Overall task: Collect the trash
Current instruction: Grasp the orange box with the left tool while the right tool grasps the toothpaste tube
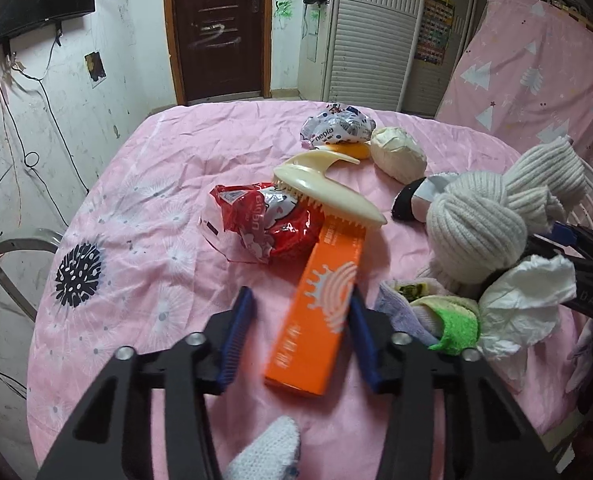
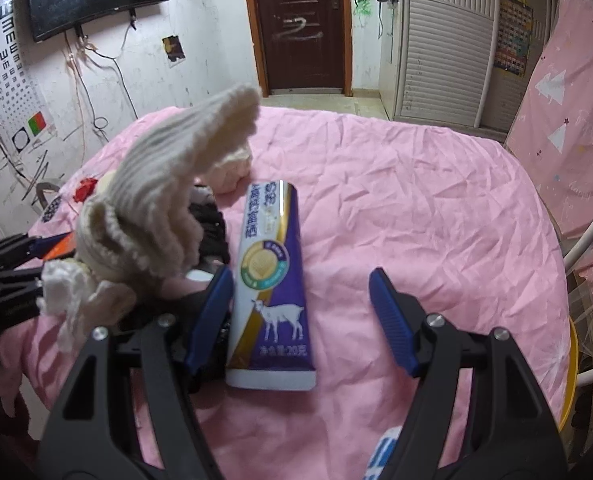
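In the left wrist view my left gripper (image 1: 302,320) is open around the near end of an orange box (image 1: 316,320) lying on the pink cloth; its right finger touches the box. A crumpled red wrapper (image 1: 262,222), a white printed wrapper (image 1: 336,128) and a crumpled white tissue (image 1: 524,304) lie on the table. In the right wrist view my right gripper (image 2: 300,300) is open over a purple and white sachet (image 2: 272,284) with a goat on it; the left finger is beside it, the right one is apart.
A cream brush (image 1: 328,188) rests across the red wrapper and the box. A knotted grey knit sock (image 1: 492,212), a cream paper ball (image 1: 398,154), small socks (image 1: 448,320) and a black item (image 2: 208,228) crowd the table. A white chair (image 2: 592,248) stands at the right.
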`<control>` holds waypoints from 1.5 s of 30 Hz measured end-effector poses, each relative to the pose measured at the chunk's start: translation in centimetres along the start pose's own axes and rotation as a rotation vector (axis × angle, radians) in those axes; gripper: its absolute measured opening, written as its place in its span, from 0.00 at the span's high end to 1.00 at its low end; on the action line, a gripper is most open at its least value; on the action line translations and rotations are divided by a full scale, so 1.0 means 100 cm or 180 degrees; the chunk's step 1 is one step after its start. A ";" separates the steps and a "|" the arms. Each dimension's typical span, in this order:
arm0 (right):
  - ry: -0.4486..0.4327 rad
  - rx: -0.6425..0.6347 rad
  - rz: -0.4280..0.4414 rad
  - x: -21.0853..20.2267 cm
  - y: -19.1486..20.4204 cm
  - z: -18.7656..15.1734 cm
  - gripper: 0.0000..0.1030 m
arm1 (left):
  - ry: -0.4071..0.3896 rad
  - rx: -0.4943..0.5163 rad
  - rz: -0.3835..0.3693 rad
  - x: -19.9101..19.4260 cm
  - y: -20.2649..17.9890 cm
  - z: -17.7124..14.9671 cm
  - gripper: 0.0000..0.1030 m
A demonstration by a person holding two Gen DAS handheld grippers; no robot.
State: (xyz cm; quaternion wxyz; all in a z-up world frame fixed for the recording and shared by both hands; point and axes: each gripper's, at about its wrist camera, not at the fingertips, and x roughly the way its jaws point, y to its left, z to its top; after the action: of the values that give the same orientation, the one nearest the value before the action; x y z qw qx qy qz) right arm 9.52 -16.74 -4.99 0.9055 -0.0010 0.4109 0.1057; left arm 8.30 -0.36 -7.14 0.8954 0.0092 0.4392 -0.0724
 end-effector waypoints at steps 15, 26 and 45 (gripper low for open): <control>-0.0318 0.0192 -0.0077 -0.021 -0.013 -0.003 0.87 | -0.0309 -0.0074 -0.0130 -0.043 0.003 -0.002 0.87; -0.0523 0.0337 -0.0082 -0.046 -0.037 -0.008 0.87 | -0.0178 -0.0010 -0.0003 -0.041 0.001 0.006 0.86; -0.0571 0.0487 -0.0090 -0.050 -0.066 -0.021 0.87 | 0.0124 0.0018 0.0152 -0.003 -0.005 0.005 0.87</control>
State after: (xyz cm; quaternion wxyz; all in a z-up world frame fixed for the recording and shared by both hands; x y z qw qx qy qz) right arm 6.06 -24.33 -3.24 0.9375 0.0718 0.3350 0.0610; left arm 8.42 -0.89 -6.59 0.8882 0.0236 0.4560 -0.0521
